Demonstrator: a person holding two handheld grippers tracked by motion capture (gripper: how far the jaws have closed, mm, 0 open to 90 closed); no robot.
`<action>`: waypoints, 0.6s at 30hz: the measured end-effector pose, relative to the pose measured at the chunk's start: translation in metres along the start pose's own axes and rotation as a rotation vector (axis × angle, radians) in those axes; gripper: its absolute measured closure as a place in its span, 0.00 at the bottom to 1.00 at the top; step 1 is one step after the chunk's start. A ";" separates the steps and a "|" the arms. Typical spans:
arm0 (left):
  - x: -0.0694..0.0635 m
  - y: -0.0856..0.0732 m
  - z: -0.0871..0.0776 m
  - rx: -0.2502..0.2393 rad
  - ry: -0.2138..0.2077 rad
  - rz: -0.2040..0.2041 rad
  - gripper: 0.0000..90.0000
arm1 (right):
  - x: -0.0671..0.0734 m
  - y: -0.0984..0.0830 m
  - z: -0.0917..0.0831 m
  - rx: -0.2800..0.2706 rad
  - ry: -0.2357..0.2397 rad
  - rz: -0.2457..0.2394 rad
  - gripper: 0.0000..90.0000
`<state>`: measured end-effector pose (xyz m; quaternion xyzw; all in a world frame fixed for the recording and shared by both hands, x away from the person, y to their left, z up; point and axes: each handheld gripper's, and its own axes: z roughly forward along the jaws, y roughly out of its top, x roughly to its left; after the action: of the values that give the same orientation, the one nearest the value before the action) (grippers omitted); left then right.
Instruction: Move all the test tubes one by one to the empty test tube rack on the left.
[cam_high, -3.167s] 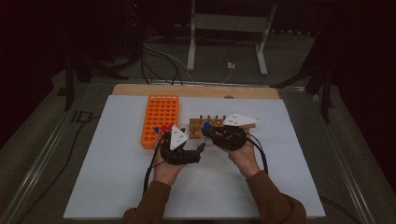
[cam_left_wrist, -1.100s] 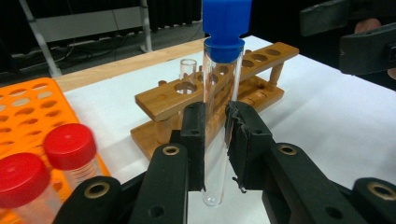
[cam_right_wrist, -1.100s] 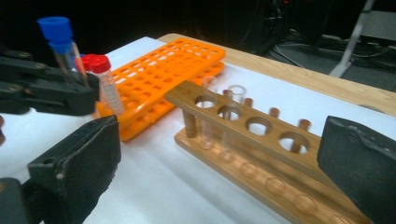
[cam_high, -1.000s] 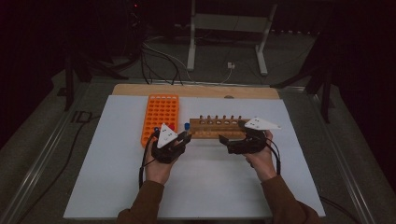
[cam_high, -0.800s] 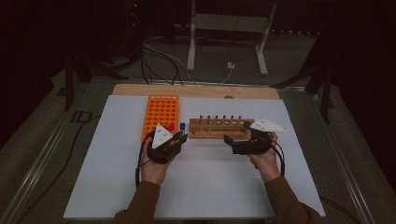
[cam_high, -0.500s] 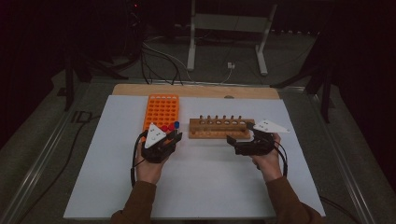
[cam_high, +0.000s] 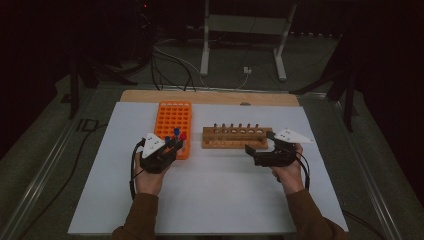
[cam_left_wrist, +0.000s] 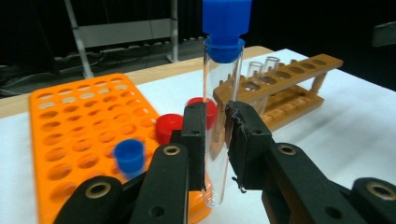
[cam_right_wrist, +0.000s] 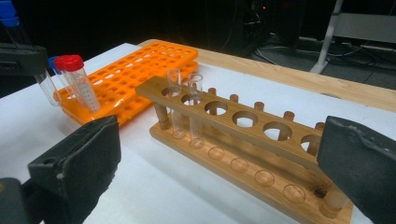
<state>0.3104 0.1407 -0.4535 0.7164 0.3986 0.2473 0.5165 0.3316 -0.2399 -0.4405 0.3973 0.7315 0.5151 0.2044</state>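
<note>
Plastic makes up the orange rack (cam_high: 174, 126), a flat block full of little round holes, just in front of the left tongs (cam_high: 167, 148). Those black tongs are squeezed tight on a clear, smooth tube with a blue cap (cam_left_wrist: 223, 98), held upright at the rack's near edge. Two red-capped tubes (cam_left_wrist: 184, 119) and a blue-capped one (cam_left_wrist: 129, 156) stand in the rack just behind it. Wood makes up the brown rack (cam_high: 237, 137), long with six big round holes, between both tongs. Two clear open tubes (cam_right_wrist: 184, 105) stand in it. The right tongs (cam_high: 262, 150) are wide apart, with nothing in them, beside the wooden rack's end.
</note>
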 end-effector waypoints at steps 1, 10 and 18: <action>0.002 -0.001 -0.001 -0.002 0.004 0.001 0.86 | 0.000 0.000 0.000 0.001 -0.001 -0.001 0.00; 0.015 -0.004 -0.007 -0.001 0.037 -0.012 0.86 | 0.000 0.000 0.000 0.000 0.002 -0.001 0.00; 0.023 -0.008 -0.010 0.015 0.066 -0.018 0.86 | 0.000 0.000 0.000 0.000 0.003 -0.001 0.00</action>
<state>0.3133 0.1665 -0.4584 0.7081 0.4236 0.2632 0.4999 0.3312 -0.2396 -0.4406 0.3963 0.7320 0.5155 0.2034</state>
